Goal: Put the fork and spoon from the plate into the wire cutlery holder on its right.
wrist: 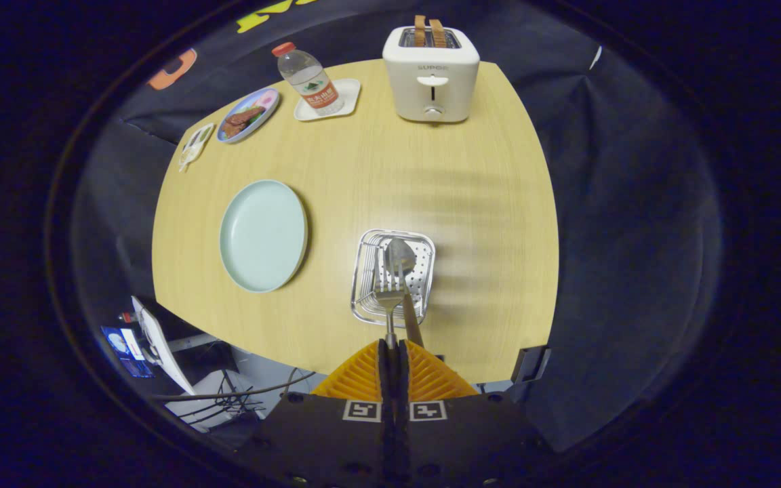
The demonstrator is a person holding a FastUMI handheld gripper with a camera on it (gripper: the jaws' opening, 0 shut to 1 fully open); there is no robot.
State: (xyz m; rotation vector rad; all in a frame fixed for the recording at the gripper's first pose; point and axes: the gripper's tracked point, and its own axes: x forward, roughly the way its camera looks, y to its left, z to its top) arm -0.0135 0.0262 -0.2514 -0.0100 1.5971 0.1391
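I look down on a wooden table (472, 224). My gripper (394, 347) is shut on the handle of a metal fork (389, 298). The fork's tines point down over the near side of the wire cutlery holder (361, 271), which stands just ahead of the fingers. A spoon (401, 256) stands in the holder, bowl down. Its brownish handle (411, 325) rises toward me right beside the fork. To the left of the holder lies the pale green plate (263, 235), with nothing on it.
At the far edge stand a white toaster (431, 78) with two slices in it and a water bottle (309, 81) on a small white tray (350, 91). Left of them are a patterned plate (248, 114) and a small card (195, 144). Cables and gear (214, 400) lie below the near table edge.
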